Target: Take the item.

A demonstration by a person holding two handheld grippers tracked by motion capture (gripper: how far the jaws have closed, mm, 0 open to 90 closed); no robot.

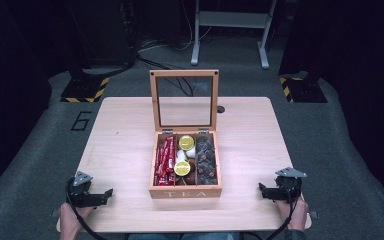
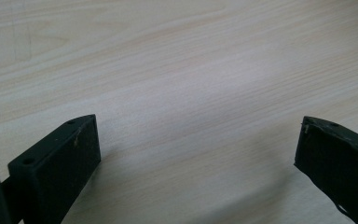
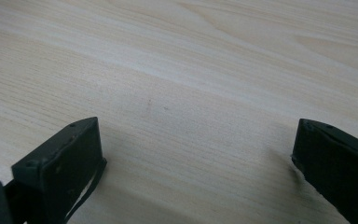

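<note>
A wooden tea box [image 1: 185, 192] sits at the middle of the pale worktop [image 1: 115, 150], its glass-paned lid [image 1: 184, 100] standing upright and open at the far side, "TEA" lettered on its near wall. Inside are three compartments: red sachets [image 1: 165, 160] on the left, yellow-topped and white capsules [image 1: 184, 156] in the middle, dark packets [image 1: 206, 160] on the right.

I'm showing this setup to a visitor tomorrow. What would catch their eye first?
The wooden tea box at the table's middle, glass lid standing open: red packets left, yellow-topped cups centre, dark sachets right. The left gripper and right gripper flank it, open and empty.
</note>
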